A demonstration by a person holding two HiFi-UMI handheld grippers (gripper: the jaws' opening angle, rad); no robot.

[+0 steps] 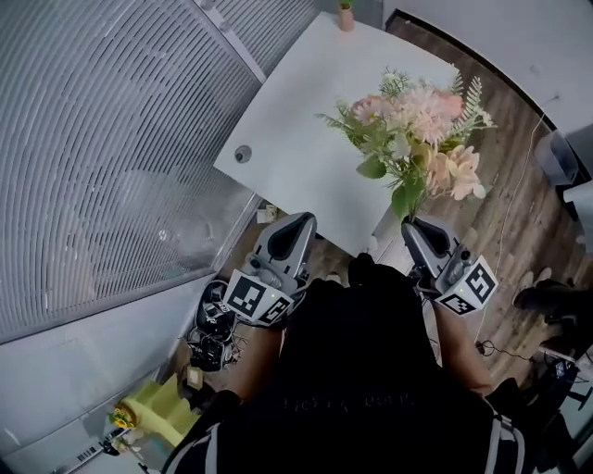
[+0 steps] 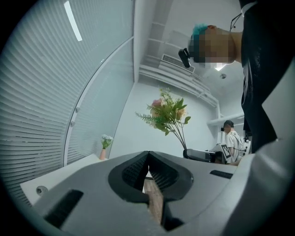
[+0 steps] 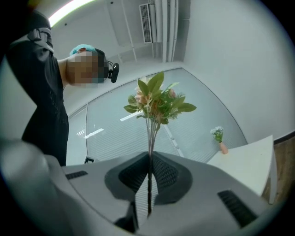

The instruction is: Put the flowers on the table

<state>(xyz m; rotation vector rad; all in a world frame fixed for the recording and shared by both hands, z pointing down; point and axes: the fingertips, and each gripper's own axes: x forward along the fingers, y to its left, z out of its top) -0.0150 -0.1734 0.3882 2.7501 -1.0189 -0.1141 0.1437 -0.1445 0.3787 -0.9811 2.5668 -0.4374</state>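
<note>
A bouquet [image 1: 422,139] of pink and peach flowers with green leaves hangs upright over the near corner of the white table [image 1: 296,111]. My right gripper [image 1: 414,227] is shut on its thin stems just off the table's near edge. In the right gripper view the stems [image 3: 150,138] run up between the closed pads to the bouquet [image 3: 156,101]. My left gripper [image 1: 301,222] is beside it to the left, shut with nothing in it. From the left gripper [image 2: 148,159] the bouquet [image 2: 168,113] shows above the right gripper [image 2: 203,155].
A small vase with a plant [image 1: 345,14] stands at the table's far end, and a round port [image 1: 243,154] sits near its left edge. A slatted glass wall [image 1: 111,139] curves along the left. Cables [image 1: 213,333] and a yellow object [image 1: 162,407] lie on the floor.
</note>
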